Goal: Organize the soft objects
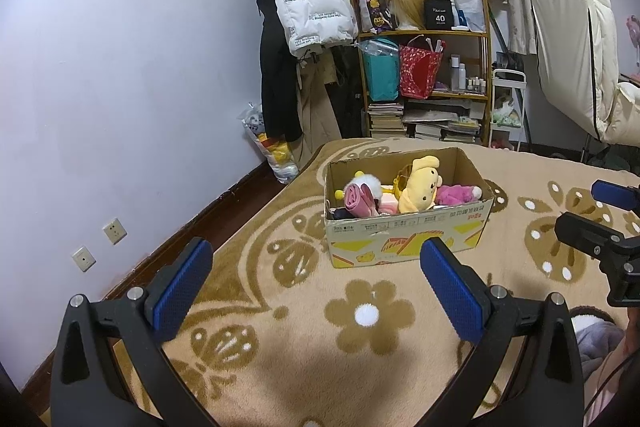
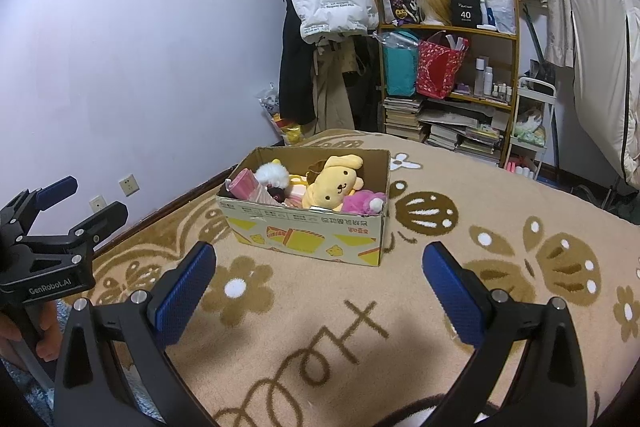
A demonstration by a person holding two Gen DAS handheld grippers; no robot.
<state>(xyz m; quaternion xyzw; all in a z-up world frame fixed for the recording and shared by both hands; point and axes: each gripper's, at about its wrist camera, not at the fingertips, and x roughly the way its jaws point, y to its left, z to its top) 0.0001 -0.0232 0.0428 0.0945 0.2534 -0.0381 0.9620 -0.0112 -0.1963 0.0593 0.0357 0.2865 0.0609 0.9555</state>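
Both wrist views low, boxward (shared) cardboard box

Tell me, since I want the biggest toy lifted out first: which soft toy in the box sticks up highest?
The yellow plush dog, propped in the middle of the cardboard box; its head rises above the pink plush and white fluffy toy beside it.
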